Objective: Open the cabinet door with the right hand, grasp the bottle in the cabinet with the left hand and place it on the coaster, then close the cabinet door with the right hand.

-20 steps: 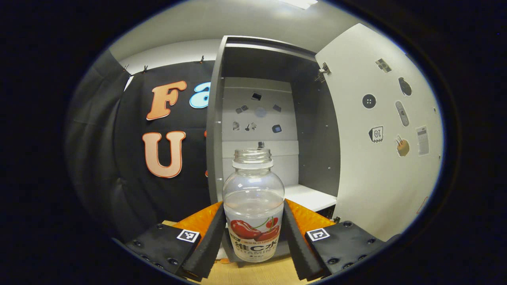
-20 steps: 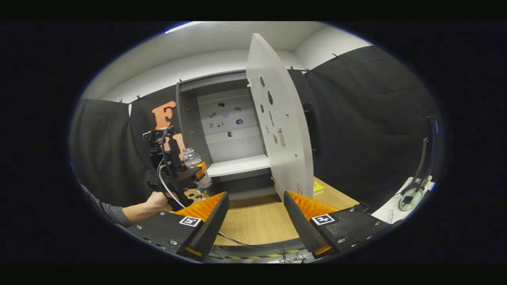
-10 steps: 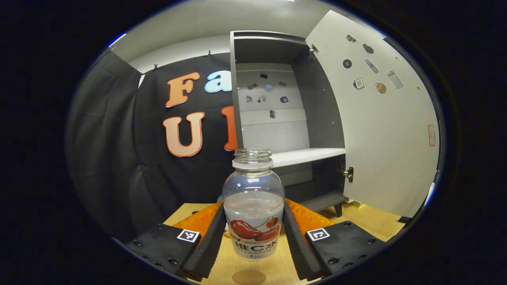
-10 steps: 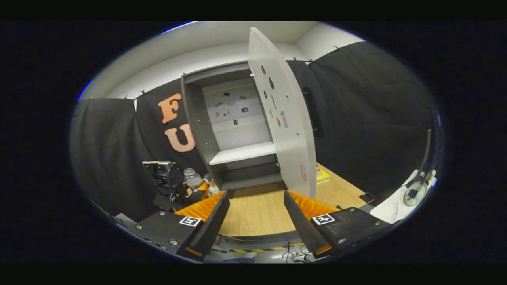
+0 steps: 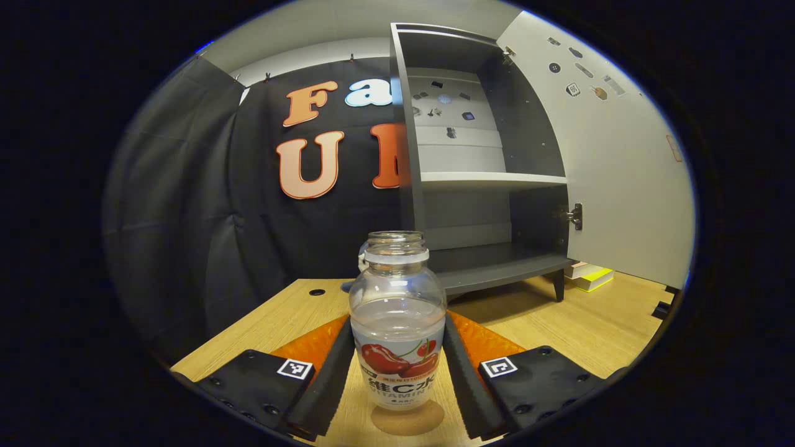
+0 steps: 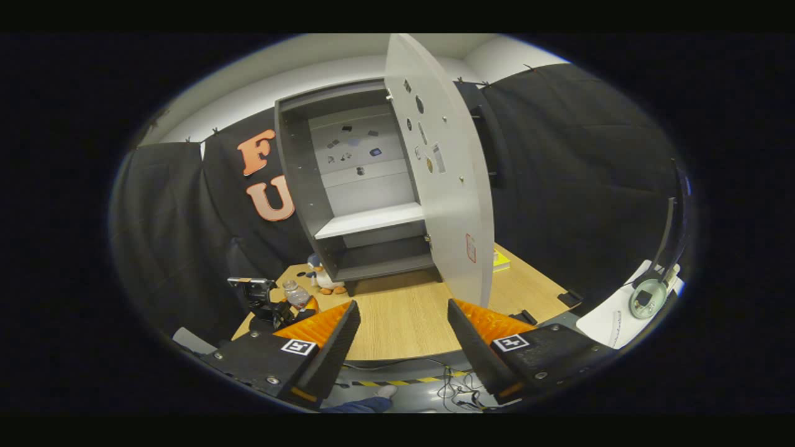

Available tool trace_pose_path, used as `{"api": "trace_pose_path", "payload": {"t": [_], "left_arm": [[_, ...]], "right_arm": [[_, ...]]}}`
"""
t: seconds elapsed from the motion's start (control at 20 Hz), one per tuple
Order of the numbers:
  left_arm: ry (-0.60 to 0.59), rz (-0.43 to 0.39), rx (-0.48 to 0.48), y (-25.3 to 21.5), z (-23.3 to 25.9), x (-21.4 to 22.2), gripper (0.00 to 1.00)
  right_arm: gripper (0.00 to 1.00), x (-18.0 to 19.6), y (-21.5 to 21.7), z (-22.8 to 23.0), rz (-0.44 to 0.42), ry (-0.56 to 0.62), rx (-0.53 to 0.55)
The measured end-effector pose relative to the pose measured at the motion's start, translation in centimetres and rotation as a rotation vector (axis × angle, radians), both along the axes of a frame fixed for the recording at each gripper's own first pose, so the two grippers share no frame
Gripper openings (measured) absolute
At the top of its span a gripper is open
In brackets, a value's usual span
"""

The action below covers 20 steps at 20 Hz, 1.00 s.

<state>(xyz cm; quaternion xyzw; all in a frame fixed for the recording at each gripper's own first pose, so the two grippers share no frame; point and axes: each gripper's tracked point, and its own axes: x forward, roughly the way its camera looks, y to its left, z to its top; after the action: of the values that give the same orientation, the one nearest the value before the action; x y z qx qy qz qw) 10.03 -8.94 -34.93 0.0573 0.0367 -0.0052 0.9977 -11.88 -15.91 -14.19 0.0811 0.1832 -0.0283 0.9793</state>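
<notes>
I see a clear glossy plastic bottle [image 5: 397,310] with a shiny printed label, gripped by my left tongs [image 5: 397,379] with ribbed matt black pads [image 5: 326,385], above a pale matt wood-grain counter [image 5: 559,323], beside a matt dark grey cabinet [image 5: 484,186] with a smooth light door [image 5: 621,174].
</notes>
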Motion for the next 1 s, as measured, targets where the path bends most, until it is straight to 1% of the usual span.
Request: {"api": "trace_pose_path", "payload": {"t": [0.15, 0.2, 0.35, 0.45, 0.55, 0.85, 1.0], "left_arm": [[0.007, -0.01, 0.012, 0.0, -1.6, 0.0, 0.83], [0.016, -0.015, 0.005, 0.1, -2.2, 0.0, 0.84], [0.033, -0.022, -0.013, 0.1, -3.8, -0.4, 0.83], [0.041, -0.014, -0.005, 0.3, -4.6, -0.8, 0.83], [0.02, -0.014, -0.005, 0.2, -4.4, -0.8, 0.84], [0.032, -0.011, -0.03, -0.2, -4.4, -1.7, 0.83], [0.029, -0.017, -0.012, -0.5, -4.3, -2.1, 0.84]], "right_arm": [[0.88, 0.6, 0.7, -1.2, 0.007, 0.03, -0.005], [0.88, 0.6, 1.1, -1.6, 0.013, 0.037, -0.001], [0.89, 0.6, 1.8, -2.7, 0.024, 0.069, -0.007], [0.89, 0.5, 2.1, -3.2, 0.024, 0.088, -0.009], [0.89, 0.6, 2.4, -3.5, 0.024, 0.097, -0.012], [0.89, 0.2, 2.8, -4.3, 0.03, 0.125, -0.005], [0.88, 0.2, 3.0, -3.8, 0.034, 0.119, -0.01]]}}
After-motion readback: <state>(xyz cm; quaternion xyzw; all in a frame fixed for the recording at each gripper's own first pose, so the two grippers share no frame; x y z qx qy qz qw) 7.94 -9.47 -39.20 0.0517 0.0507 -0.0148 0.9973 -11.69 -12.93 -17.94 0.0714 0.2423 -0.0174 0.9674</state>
